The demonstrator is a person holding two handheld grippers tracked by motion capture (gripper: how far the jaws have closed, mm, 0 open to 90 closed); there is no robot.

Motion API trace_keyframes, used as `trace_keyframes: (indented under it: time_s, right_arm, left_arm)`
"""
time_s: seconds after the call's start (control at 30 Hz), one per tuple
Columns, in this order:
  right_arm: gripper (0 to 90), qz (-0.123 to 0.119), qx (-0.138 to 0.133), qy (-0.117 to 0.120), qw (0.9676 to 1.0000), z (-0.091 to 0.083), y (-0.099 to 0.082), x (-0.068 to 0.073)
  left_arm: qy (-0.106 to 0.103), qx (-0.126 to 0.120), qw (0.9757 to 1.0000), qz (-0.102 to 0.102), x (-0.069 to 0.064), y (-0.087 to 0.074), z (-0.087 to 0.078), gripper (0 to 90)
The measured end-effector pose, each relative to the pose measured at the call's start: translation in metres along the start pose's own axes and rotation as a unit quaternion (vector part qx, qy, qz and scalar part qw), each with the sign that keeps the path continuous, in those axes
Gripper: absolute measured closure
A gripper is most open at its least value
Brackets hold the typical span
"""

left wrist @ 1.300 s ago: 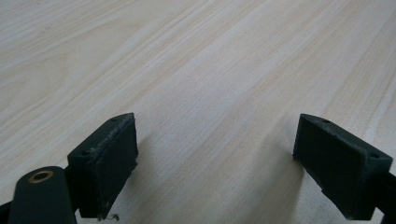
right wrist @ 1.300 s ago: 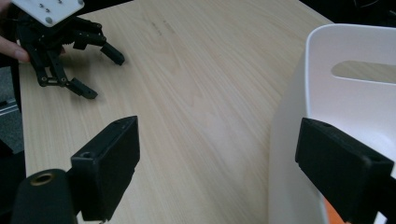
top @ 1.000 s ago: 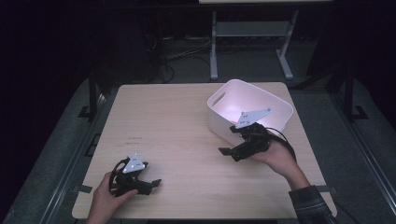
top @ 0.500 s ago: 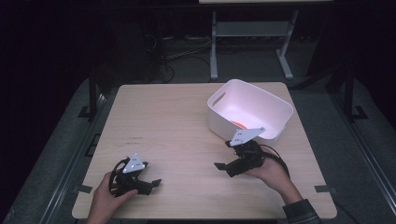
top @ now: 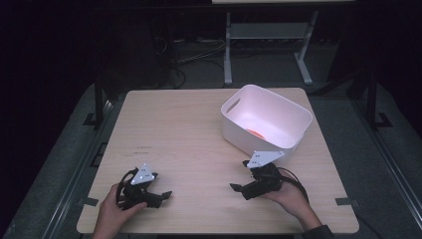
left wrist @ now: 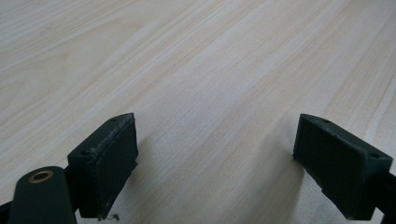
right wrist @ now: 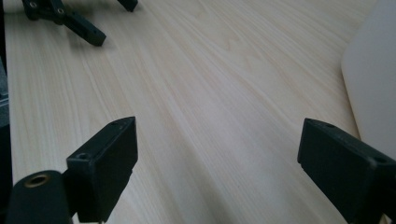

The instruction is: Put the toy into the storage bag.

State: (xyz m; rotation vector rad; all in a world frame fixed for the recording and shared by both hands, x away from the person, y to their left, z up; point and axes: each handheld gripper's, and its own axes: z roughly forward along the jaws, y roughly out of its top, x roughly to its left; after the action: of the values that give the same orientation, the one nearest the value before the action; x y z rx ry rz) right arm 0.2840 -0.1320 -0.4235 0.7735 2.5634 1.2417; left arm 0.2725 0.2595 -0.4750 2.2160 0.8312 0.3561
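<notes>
White tub (top: 268,119) stands on the wooden table (top: 184,134), toward its far right part, and something orange (top: 255,133) lies on the bottom inside it (I cannot tell what it is). Right gripper (top: 241,179) is just in front of the tub, close to its near wall but apart from it, low over the table; its jaws stand wide open with only bare wood between them. Left gripper (top: 161,195) is well apart from the tub, near the front left edge of the table, and its jaws are also open and hold nothing.
</notes>
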Motion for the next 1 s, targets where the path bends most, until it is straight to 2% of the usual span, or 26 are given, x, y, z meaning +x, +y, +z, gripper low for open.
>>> trace_keyframes:
  time_s: [0.37,0.73,1.0]
  right_arm:
    - [9.2,0.009,-0.01,-0.031,0.9994,-0.003,-0.024,0.003]
    - [7.8,0.026,0.002,-0.062,0.9977,-0.002,-0.052,0.0]
    - [7.0,0.037,0.02,-0.096,0.9945,0.0,-0.067,-0.004]
  left_arm:
    - [0.0,0.0,1.0,0.0,0.0,0.0,0.0,12.8]
    - [0.0,0.0,1.0,0.0,0.0,0.0,0.0,12.8]
    - [0.0,0.0,1.0,0.0,0.0,0.0,0.0,12.8]
